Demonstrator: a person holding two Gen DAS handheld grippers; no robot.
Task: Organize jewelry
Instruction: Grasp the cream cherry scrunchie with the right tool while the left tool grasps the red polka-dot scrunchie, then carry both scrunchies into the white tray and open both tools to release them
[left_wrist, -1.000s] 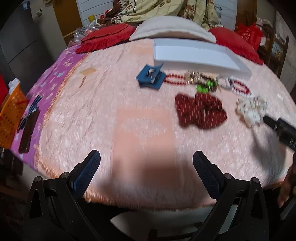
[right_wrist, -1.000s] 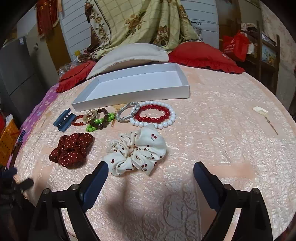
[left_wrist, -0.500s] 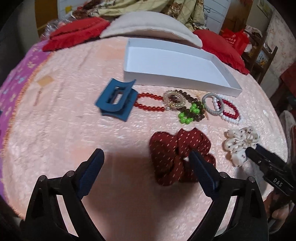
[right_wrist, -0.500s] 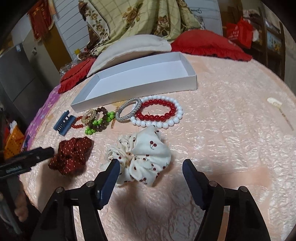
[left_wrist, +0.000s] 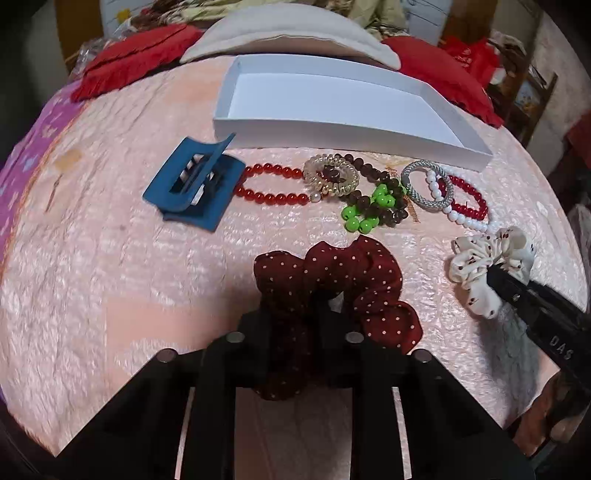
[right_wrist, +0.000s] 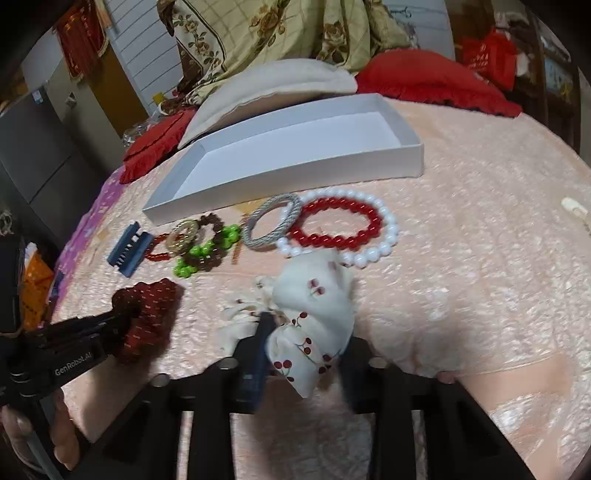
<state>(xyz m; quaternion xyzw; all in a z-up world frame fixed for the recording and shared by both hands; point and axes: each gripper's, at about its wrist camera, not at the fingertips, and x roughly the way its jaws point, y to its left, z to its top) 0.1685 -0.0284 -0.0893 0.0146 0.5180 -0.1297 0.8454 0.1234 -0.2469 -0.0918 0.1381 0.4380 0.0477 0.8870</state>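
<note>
Both grippers are closing, the left gripper (left_wrist: 295, 325) pinching the maroon scrunchie (left_wrist: 332, 280) and the right gripper (right_wrist: 303, 354) the white scrunchie (right_wrist: 314, 314) on the bed (right_wrist: 480, 258), yet such soft bunched folds may slip free before reaching the white box (right_wrist: 295, 147).

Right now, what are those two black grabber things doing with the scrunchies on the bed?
A person is tidying jewelry with a grabber in each hand. The left gripper is closing on the dark red dotted scrunchie, and the right gripper is closing on the white cherry-print scrunchie. Both scrunchies lie on the pink bedspread. The white box behind them has nothing in it yet. The blue hair claw, the bead bracelets and the silver bangle wait in a row beside it.
</note>
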